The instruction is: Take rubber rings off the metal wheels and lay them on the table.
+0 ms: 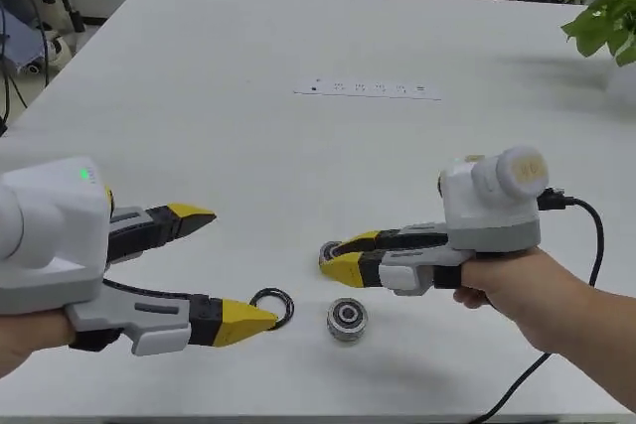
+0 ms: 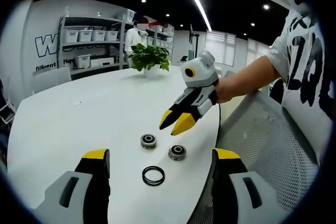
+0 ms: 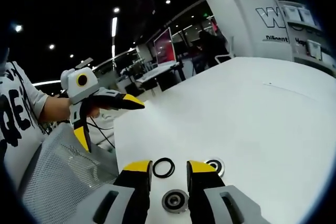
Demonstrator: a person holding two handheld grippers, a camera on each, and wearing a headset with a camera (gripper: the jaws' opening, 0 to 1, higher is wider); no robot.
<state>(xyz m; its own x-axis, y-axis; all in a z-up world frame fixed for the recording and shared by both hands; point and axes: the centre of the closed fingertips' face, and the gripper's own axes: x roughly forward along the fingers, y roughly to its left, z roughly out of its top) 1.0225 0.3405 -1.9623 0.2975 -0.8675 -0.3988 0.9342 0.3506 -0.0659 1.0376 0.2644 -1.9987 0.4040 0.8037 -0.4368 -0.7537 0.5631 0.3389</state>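
Jaws of the left gripper (image 1: 229,265) stood wide apart over the near edge of the white table (image 1: 298,27), gripping nothing. One black rubber ring (image 1: 273,303) lay flat on the table, just beside the tip of that gripper's nearer jaw. In the left gripper view the ring (image 2: 153,175) sat between the two spread jaws, with two metal wheels beyond it. The near wheel (image 1: 347,318) rested a little to the right of the ring, apart from it. The far wheel (image 1: 326,255) sat partly hidden behind the tips of the right gripper (image 1: 336,256), whose jaws were only narrowly apart and empty, hovering low above the table. In the right gripper view the near wheel (image 3: 175,200) showed between its jaws.
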